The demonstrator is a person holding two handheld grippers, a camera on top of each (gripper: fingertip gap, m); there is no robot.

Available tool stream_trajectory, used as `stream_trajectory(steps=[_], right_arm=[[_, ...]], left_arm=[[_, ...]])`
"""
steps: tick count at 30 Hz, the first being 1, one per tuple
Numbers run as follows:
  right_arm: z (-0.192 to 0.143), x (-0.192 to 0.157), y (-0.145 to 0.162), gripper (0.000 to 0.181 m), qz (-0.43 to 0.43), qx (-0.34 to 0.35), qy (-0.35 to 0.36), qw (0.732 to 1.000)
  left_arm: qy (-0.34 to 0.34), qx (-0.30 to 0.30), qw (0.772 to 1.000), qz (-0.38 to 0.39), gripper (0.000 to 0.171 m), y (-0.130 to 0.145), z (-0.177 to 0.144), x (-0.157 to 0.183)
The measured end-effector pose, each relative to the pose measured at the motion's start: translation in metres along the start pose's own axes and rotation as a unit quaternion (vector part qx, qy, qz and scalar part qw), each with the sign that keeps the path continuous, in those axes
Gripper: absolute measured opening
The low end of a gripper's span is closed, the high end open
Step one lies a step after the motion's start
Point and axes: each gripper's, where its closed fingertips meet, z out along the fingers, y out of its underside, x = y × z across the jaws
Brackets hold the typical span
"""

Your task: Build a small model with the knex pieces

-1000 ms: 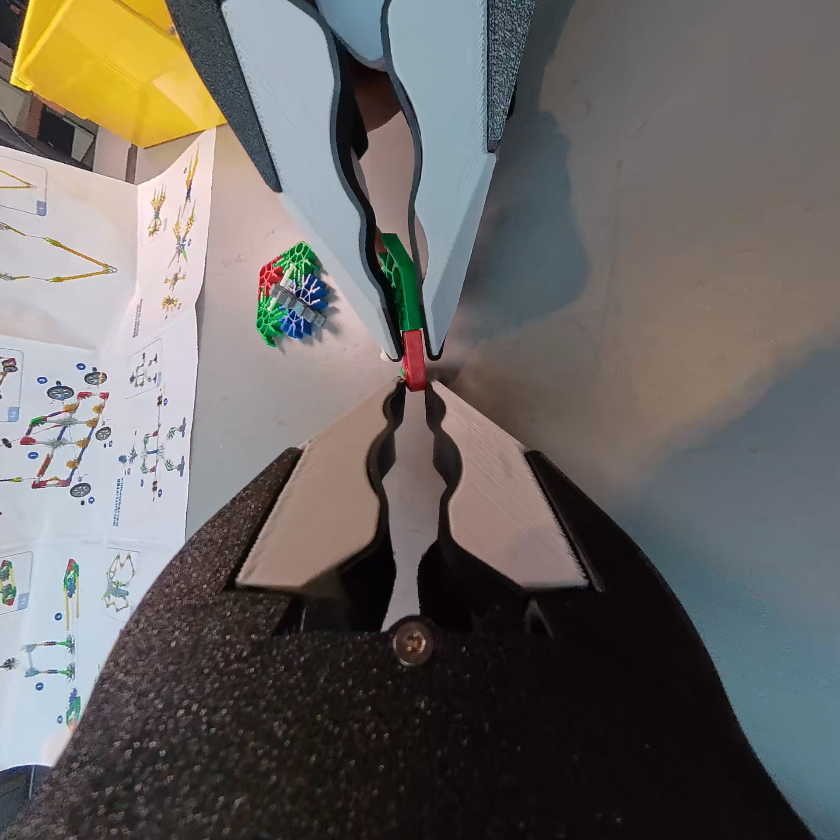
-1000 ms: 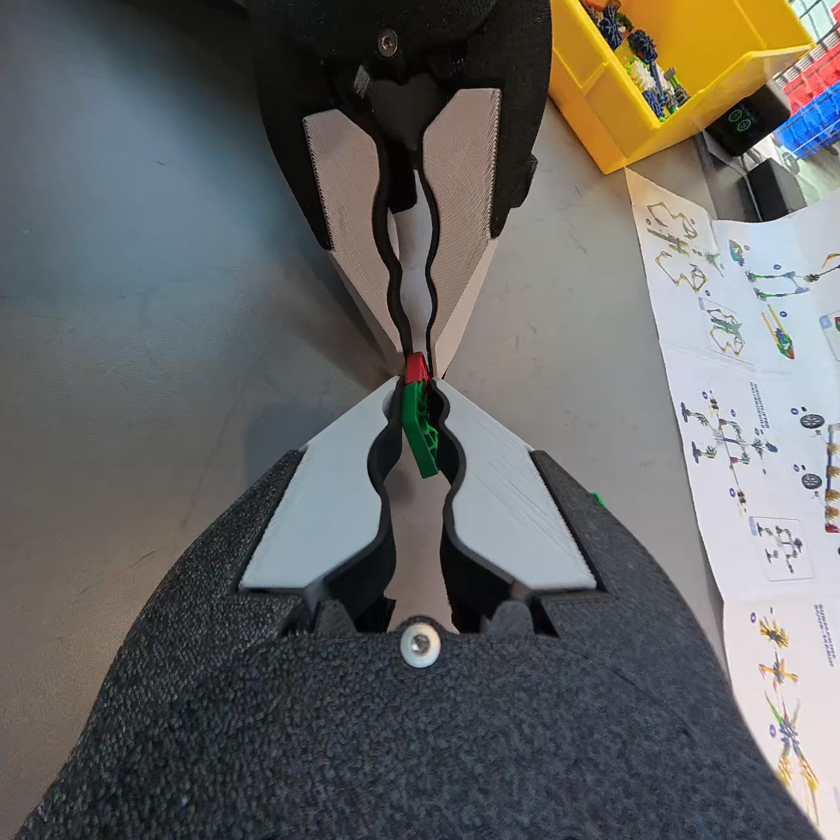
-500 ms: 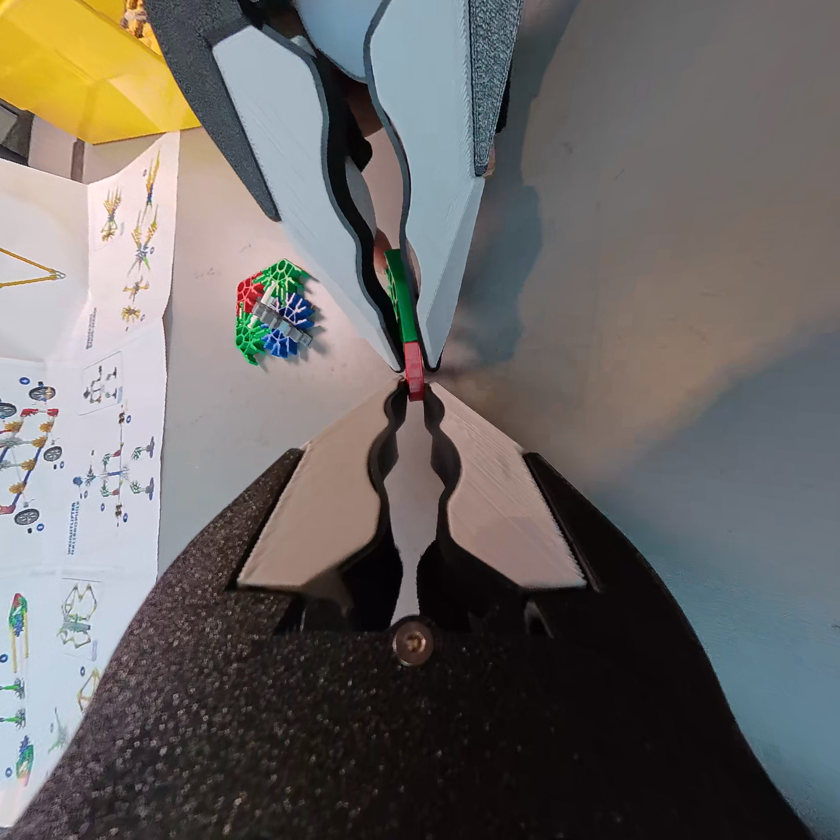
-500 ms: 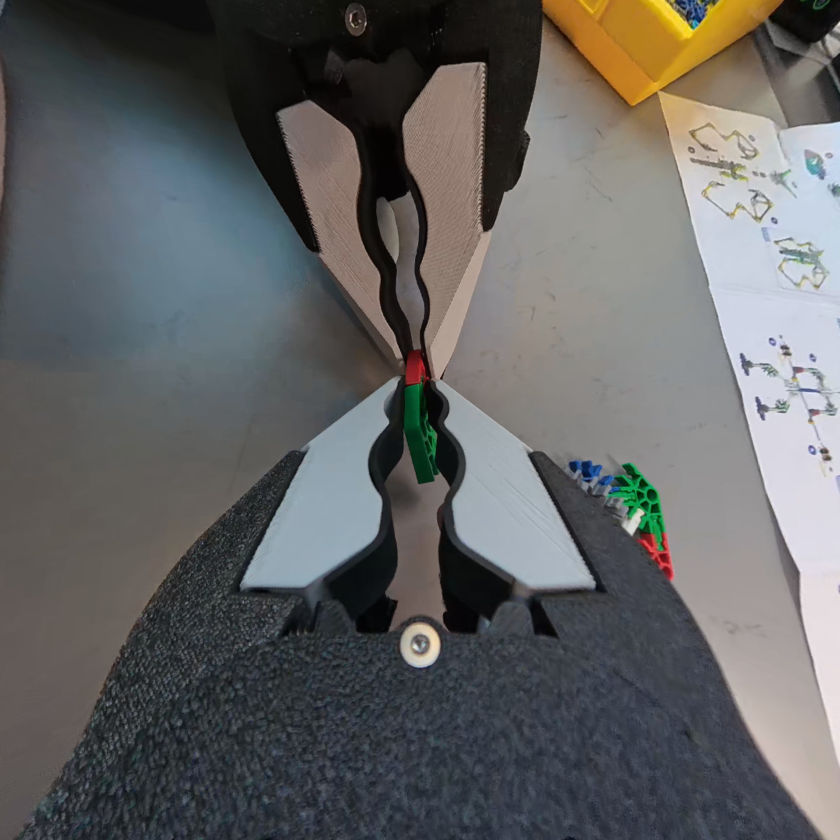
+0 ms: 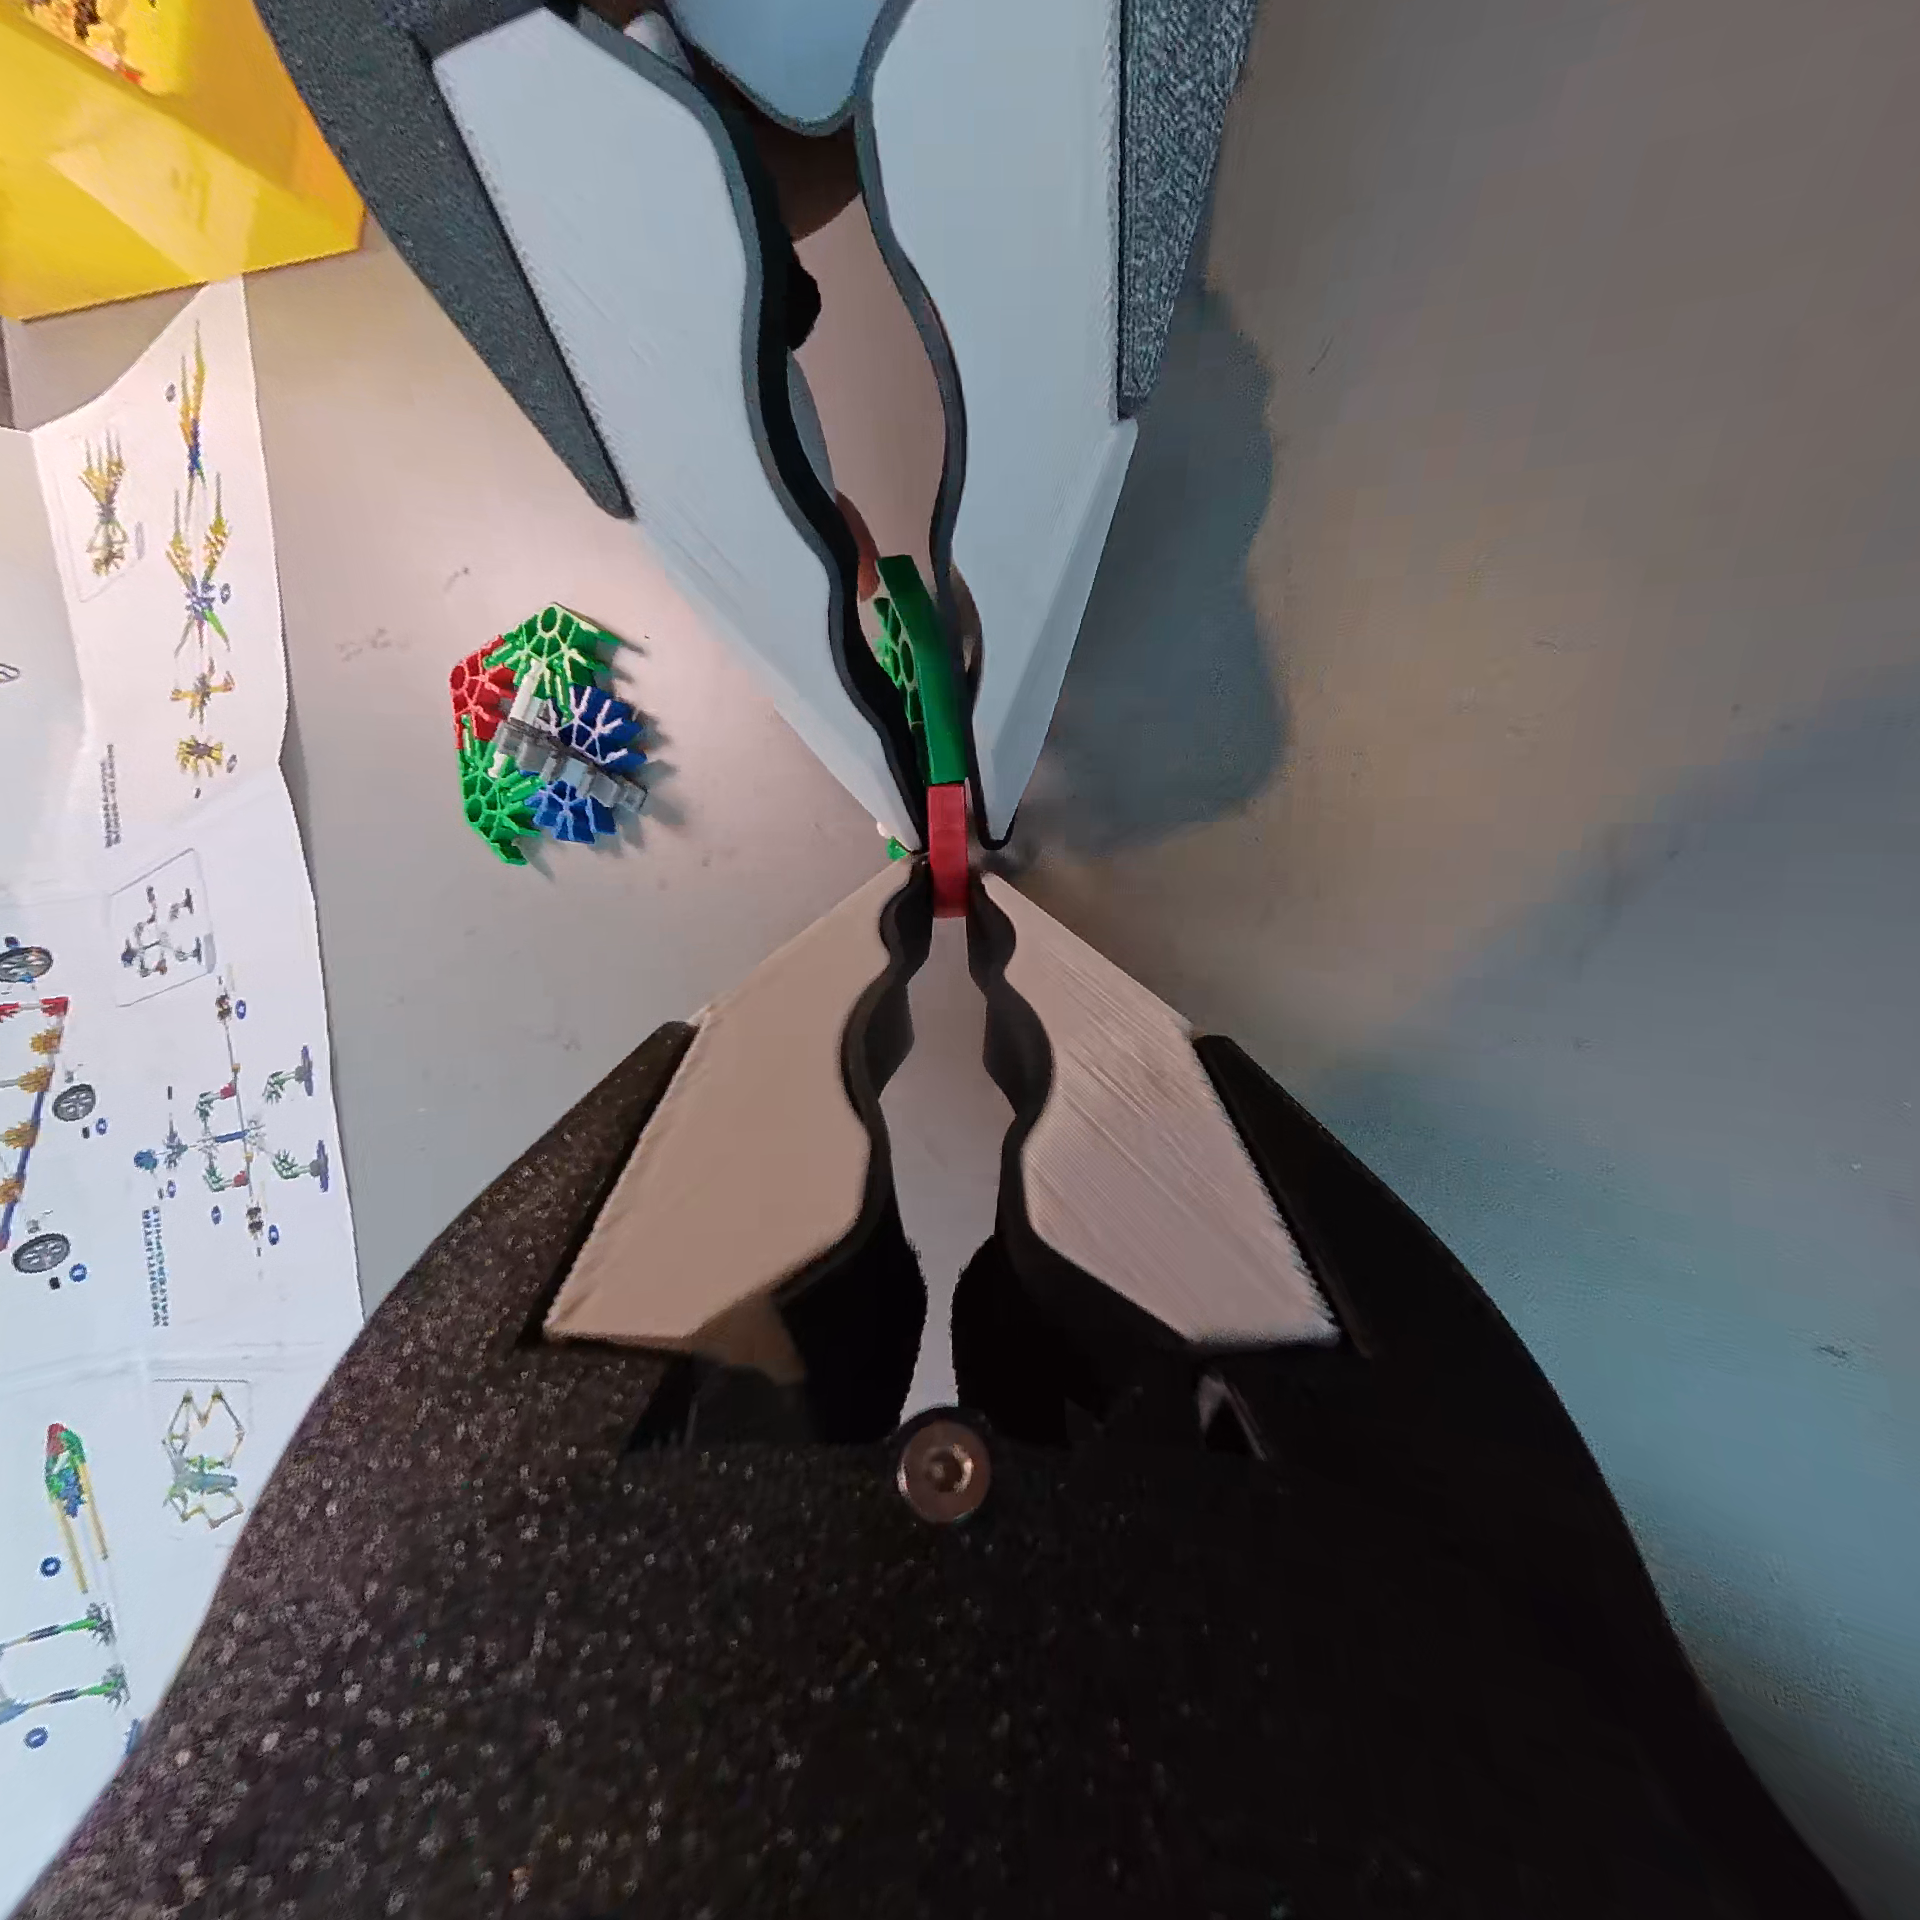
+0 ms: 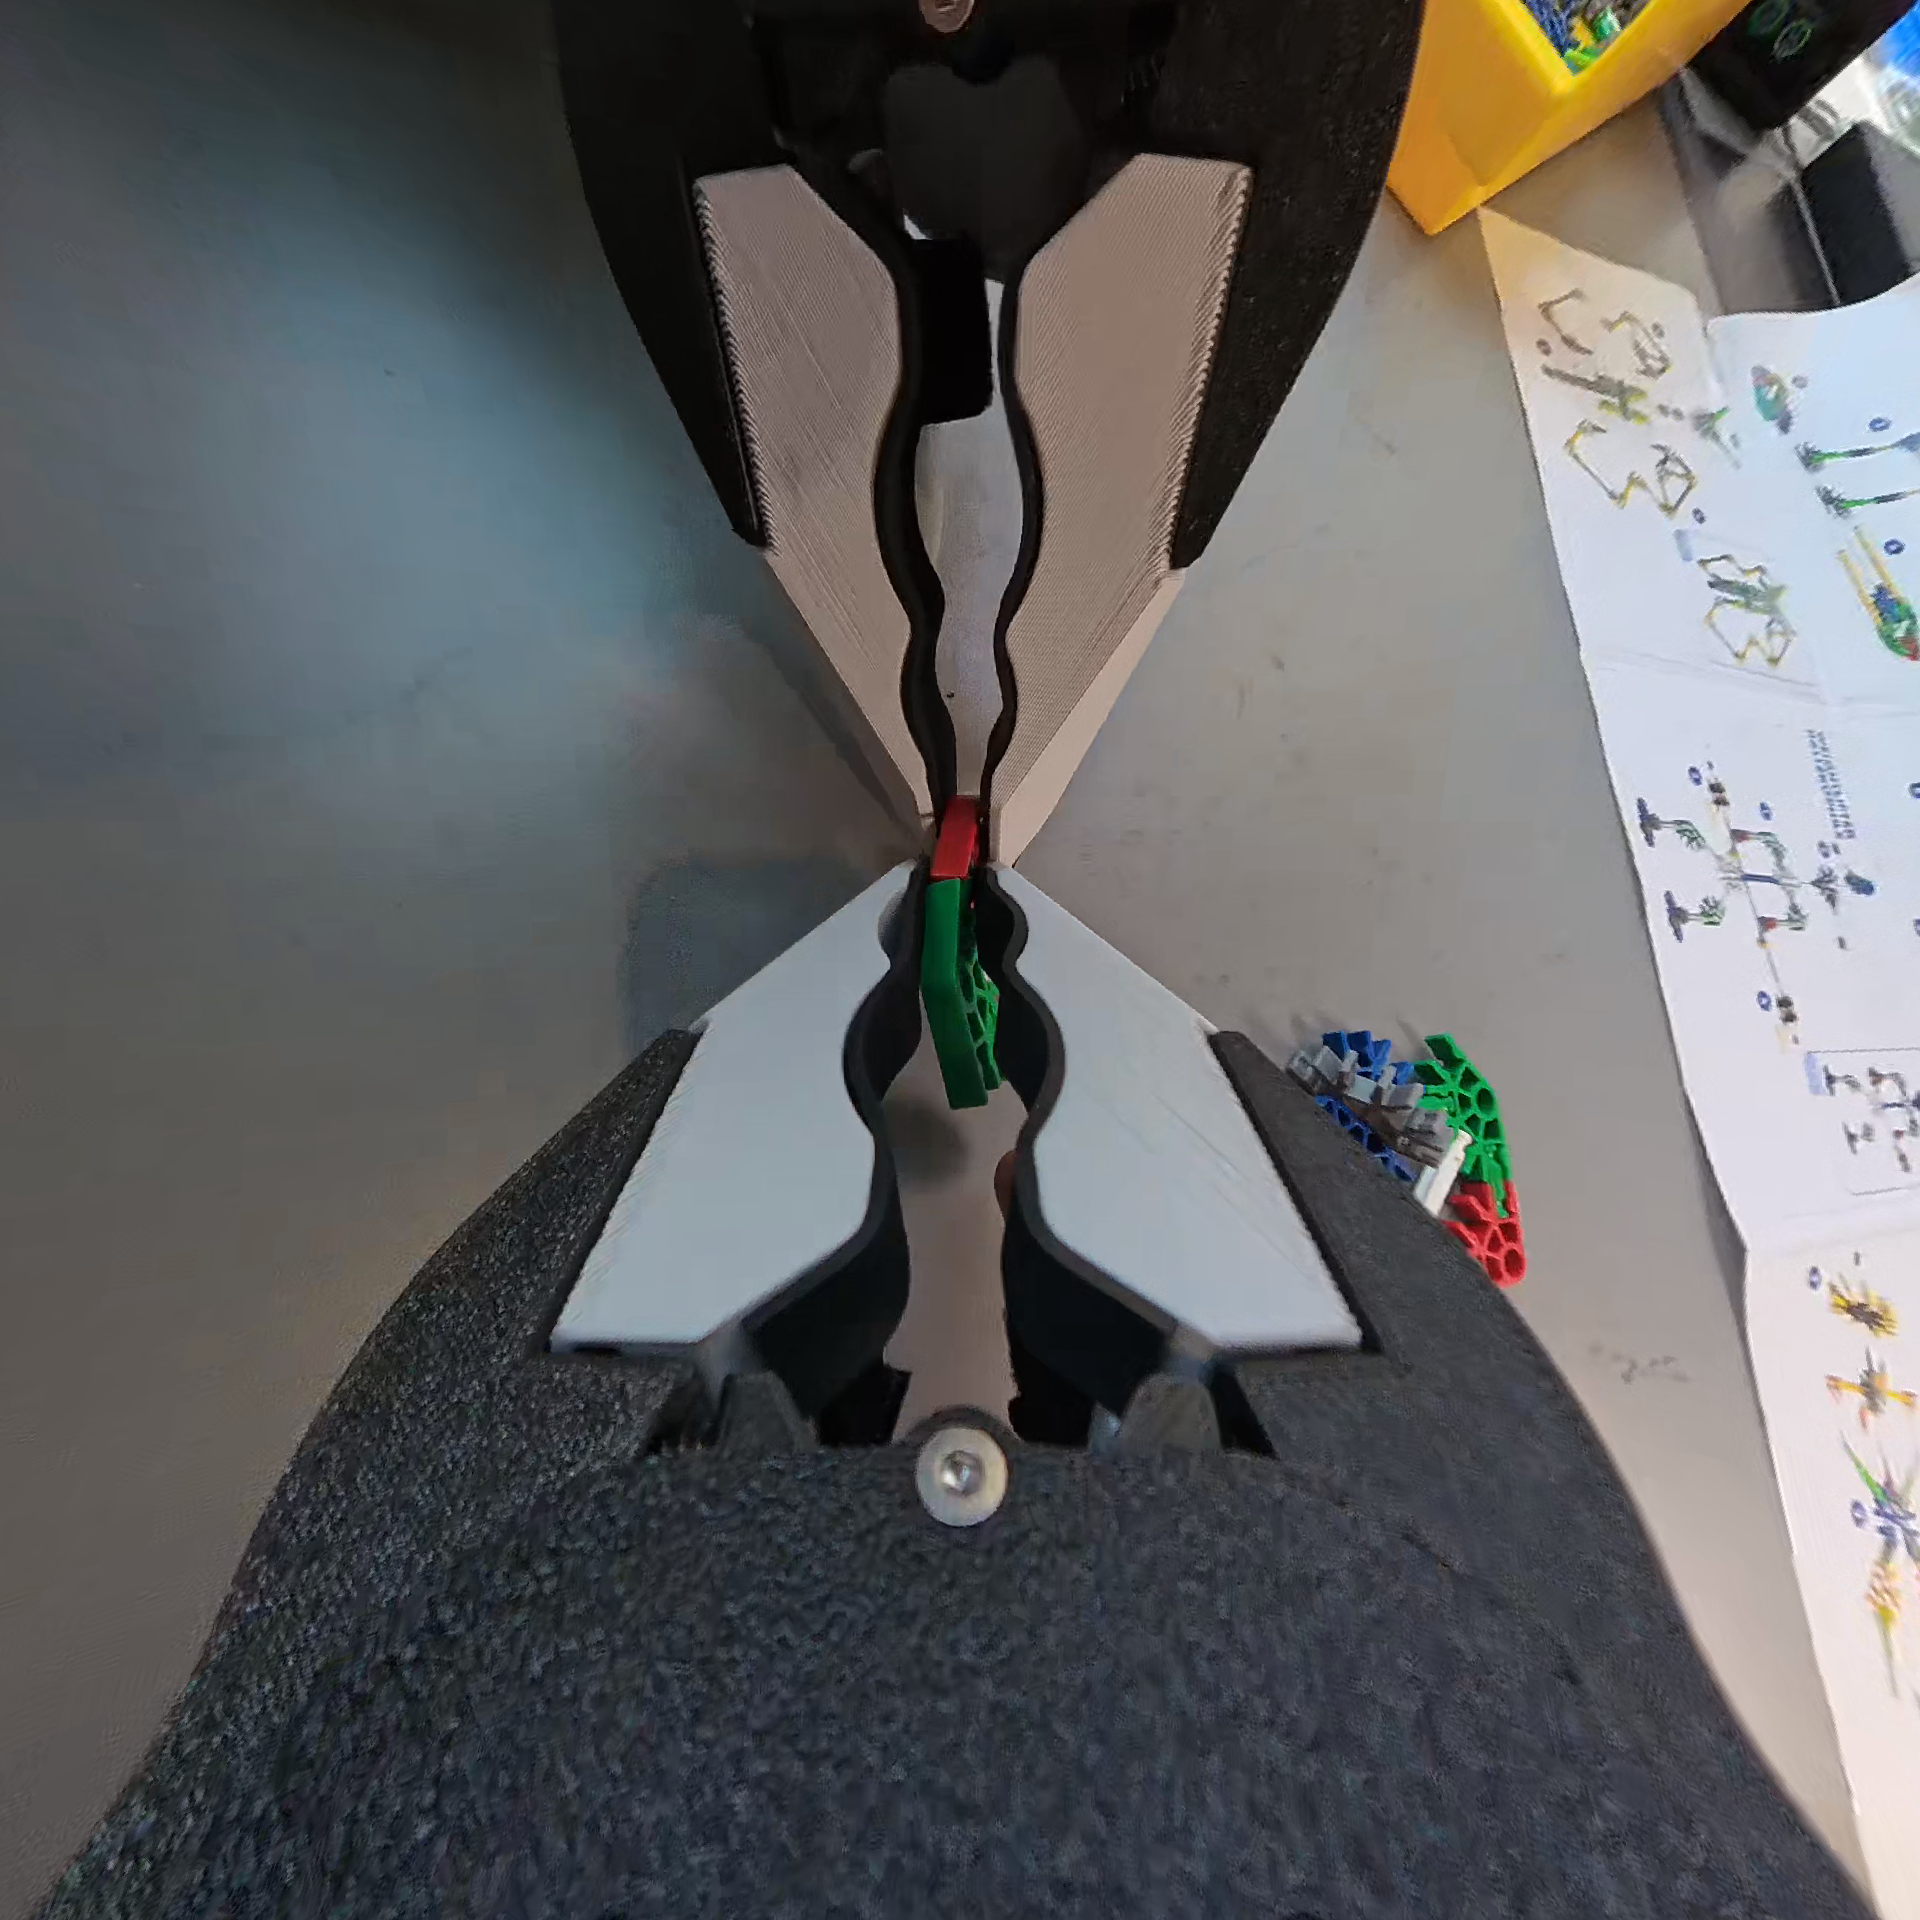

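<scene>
Two hand-held grippers meet tip to tip above the grey bench [image 5: 1558,623]. Going left to right in the left wrist view: an instruction sheet [image 5: 156,935] lies along the bench's left edge below a yellow bin [image 5: 156,187] at the far left corner; beside the sheet sits a small cluster of green, red, blue and grey toy pieces [image 5: 545,743], well apart from both grippers. At the centre, the left hand-held gripper [image 5: 943,894] has its tips pressed onto a red piece [image 5: 945,847]. Facing it, the right hand-held gripper [image 6: 951,883] pinches a flat green piece [image 6: 961,997], which runs back between its fingers. Red and green touch end to end, looking joined or nearly so; whether they are fully seated cannot be told. Neither piece rests on the bench.
</scene>
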Motion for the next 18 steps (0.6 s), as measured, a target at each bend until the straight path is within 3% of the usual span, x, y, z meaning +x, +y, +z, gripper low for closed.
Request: stream_trajectory(steps=[7, 12, 18], right_arm=[[-0.002, -0.006, 0.002, 0.007, 0.056, -0.005, -0.040, 0.998], [-0.001, -0.009, 0.007, 0.008, 0.111, -0.020, -0.075, 0.991], [-0.002, 0.002, 0.009, 0.008, 0.146, -0.019, -0.083, 0.986]], left_arm=[[0.060, -0.026, 0.998, -0.011, 0.004, -0.003, -0.001, 0.006], [0.213, -0.005, 0.968, -0.132, 0.004, -0.006, -0.003, 0.015], [0.198, 0.013, 0.965, -0.169, 0.006, -0.005, -0.003, 0.002]])
